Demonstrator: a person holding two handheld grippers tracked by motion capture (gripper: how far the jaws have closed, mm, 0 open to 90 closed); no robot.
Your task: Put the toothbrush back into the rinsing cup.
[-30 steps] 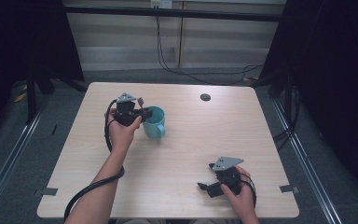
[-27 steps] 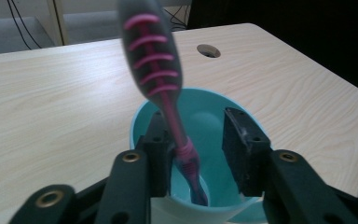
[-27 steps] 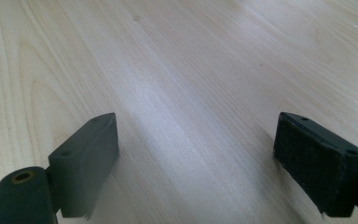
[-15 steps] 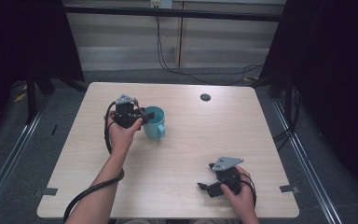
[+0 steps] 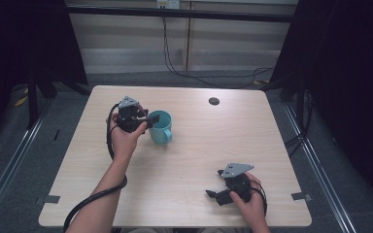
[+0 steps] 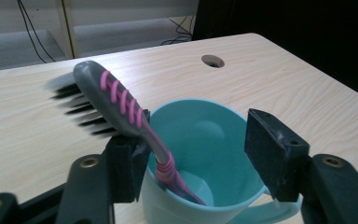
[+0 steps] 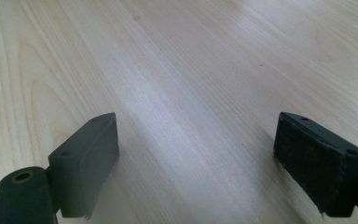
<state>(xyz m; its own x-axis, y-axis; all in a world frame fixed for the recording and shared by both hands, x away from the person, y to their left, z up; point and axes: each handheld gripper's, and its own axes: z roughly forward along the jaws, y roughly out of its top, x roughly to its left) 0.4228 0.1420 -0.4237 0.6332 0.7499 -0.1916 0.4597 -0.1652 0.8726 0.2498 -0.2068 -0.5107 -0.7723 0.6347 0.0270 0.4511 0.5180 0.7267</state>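
A teal mug [image 5: 160, 127] stands upright on the pale wooden table [image 5: 189, 160], left of the table's middle in the high view, and a toothbrush [image 6: 121, 109] with a grey head and pink ribbed grip leans inside it, its handle end down in the mug and its bristled head sticking up over the rim. In the left gripper view the brush head is blurred and tilts toward the jaw on that view's left, where its neck lies against or just beside the top of the pad; which of the two I cannot tell. The left gripper [image 5: 148, 120], held in the person's left hand [image 5: 124, 141], sits at the mug's left side with its jaws reaching over the rim; the jaws have just been opening and now stand about half apart, the right one clear of the brush, so nothing is pinched, though the toothbrush and the mug's mouth lie between them. The right gripper [image 5: 215, 195] rests low over the near right part of the table in the person's right hand [image 5: 250, 204], well apart from the mug, and in its own view its jaws are spread wide over bare wood. A small round hole [image 5: 214, 101] sits in the table's far side
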